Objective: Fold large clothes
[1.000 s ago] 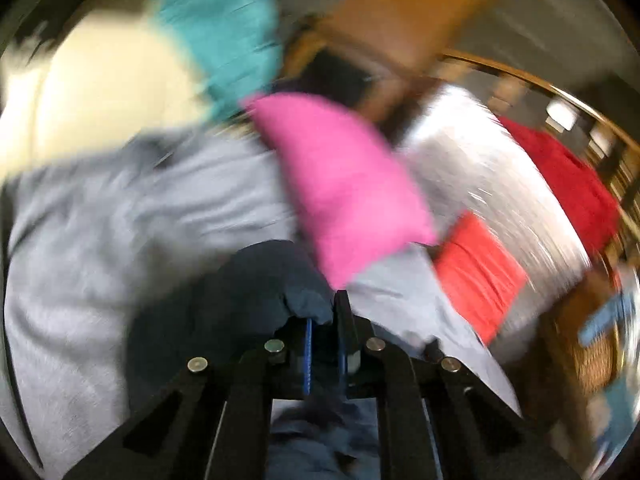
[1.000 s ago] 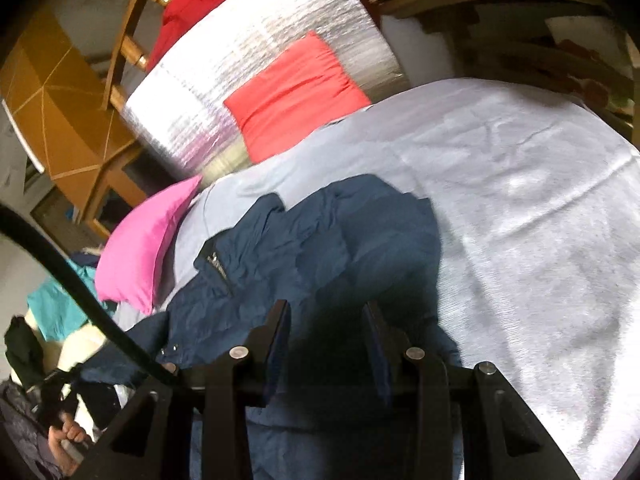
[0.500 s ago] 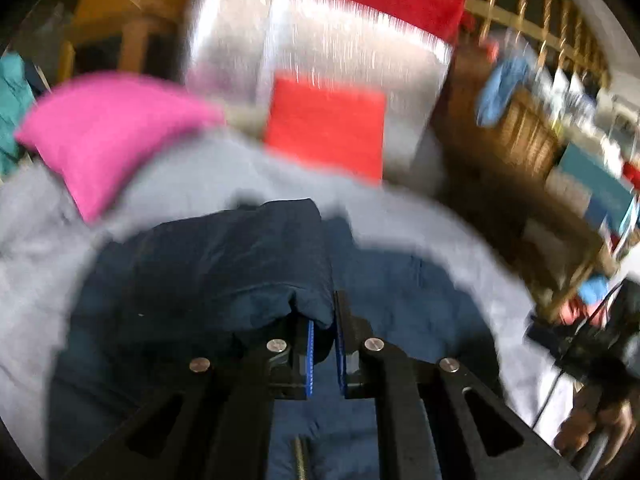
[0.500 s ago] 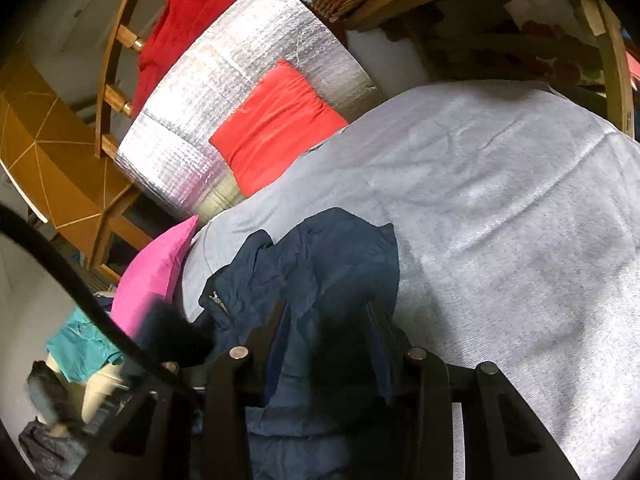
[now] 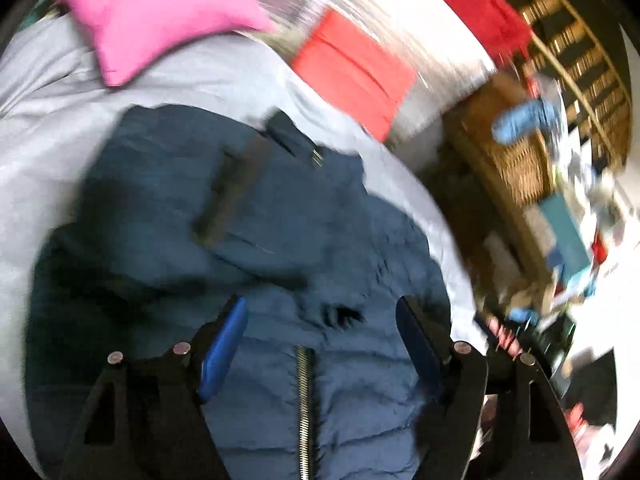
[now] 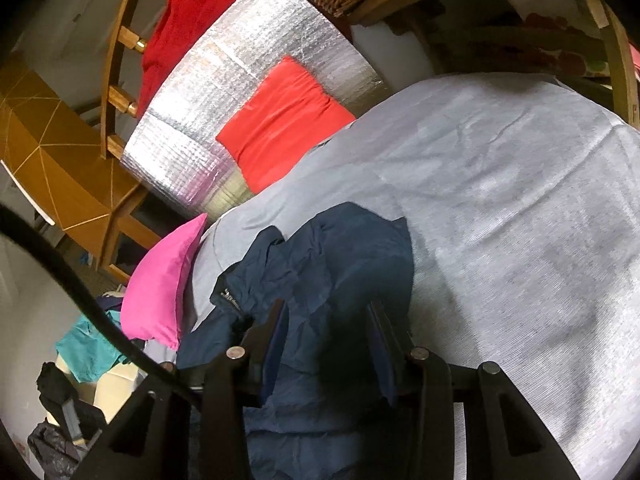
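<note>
Left wrist: one navy jacket point(image 5: 280, 248), one pink pillow point(image 5: 152, 16), one red cushion point(image 5: 352, 72)

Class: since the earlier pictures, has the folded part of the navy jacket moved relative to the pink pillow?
Yes. The navy jacket has drawn in from the grey sheet toward the pink pillow; its footprint is narrower.

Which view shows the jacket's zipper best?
Left wrist: the zipper runs up the jacket between the opening, empty left gripper. Right wrist shows only crumpled jacket fabric, no clear zipper.
</note>
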The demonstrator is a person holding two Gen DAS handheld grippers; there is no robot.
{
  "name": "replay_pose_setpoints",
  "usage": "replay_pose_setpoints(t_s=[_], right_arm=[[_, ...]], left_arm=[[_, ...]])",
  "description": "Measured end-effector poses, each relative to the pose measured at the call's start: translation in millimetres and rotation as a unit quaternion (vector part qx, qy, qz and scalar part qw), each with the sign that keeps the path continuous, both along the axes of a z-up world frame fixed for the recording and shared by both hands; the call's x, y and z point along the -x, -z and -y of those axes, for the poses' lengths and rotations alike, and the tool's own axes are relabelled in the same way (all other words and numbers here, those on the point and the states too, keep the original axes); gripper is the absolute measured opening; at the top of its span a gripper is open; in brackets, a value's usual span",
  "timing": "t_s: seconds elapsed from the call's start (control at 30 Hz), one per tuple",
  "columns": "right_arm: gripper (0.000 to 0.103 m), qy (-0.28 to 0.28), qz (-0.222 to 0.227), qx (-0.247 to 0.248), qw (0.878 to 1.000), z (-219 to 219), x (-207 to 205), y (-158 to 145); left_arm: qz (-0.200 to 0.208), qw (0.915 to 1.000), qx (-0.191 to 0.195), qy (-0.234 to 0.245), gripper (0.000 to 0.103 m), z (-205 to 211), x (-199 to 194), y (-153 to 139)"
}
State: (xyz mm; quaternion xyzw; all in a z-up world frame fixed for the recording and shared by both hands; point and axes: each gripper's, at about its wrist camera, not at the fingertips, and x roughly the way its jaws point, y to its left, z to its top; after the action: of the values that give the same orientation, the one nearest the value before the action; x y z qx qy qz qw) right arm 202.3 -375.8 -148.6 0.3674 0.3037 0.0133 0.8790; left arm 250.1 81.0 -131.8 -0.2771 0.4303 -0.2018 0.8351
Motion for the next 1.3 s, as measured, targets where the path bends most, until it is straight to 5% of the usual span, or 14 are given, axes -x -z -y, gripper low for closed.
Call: replay_pose_setpoints(t_s=[0.13, 0.23, 0.33, 0.43, 0.6, 0.77, 1.03, 1.13, 1.23, 1.3], right_arm=[[0.043, -0.011, -0.003, 0.007, 1.0, -12.1, -3.6, 2.0], [0.043, -0.016, -0.007, 0.008, 1.0, -18.8, -7.7, 5.4], [0.043, -0.02, -0.01, 0.005, 1.0, -23.5, -11.6, 8.2], [0.043, -0.026, -0.011, 0.01, 1.0, -30.4, -14.3, 9.6], [0.043, -0.031, -0.015, 0.018, 0.999, -30.9, -14.2, 11.3], [0.043, -0.021, -0.016, 0.005, 1.0, -17.0, -11.9, 12.3], [0.043, -0.009, -0.014, 0.004, 1.0, -2.4, -5.8, 11.5], [0.043, -0.005, -0.015, 0.0, 1.0, 1.9, -3.5, 11.5], [0.043, -0.006, -0.016, -0.001, 1.0, 4.2, -3.0, 11.0], [0.043, -0.008, -0.014, -0.004, 1.0, 6.6, -1.9, 10.9]], left_arm=[[-0.026, 0.9949, 0.035, -0.091, 0.077, -49.1, -12.1, 13.8], [-0.028, 0.9915, 0.062, -0.111, 0.077, -53.0, -31.2, 24.2], [-0.002, 0.9923, 0.076, -0.097, 0.076, -38.8, -37.6, 18.8], [0.023, 0.9955, 0.051, -0.077, 0.076, -16.8, -47.5, 13.7], [0.006, 0.9984, 0.005, -0.056, 0.076, 13.5, -63.7, 26.3], [0.024, 0.9983, -0.024, -0.046, 0.032, 31.0, -63.1, 24.2], [0.129, 0.9897, 0.006, 0.062, 0.029, 106.6, -35.5, -30.3], [0.164, 0.9797, 0.002, 0.116, 0.039, 137.4, -15.5, -49.4], [0.193, 0.9683, 0.003, 0.159, 0.082, 158.2, 1.9, -65.6], [0.229, 0.9602, 0.003, 0.16, 0.082, 155.3, 14.1, -76.8]])
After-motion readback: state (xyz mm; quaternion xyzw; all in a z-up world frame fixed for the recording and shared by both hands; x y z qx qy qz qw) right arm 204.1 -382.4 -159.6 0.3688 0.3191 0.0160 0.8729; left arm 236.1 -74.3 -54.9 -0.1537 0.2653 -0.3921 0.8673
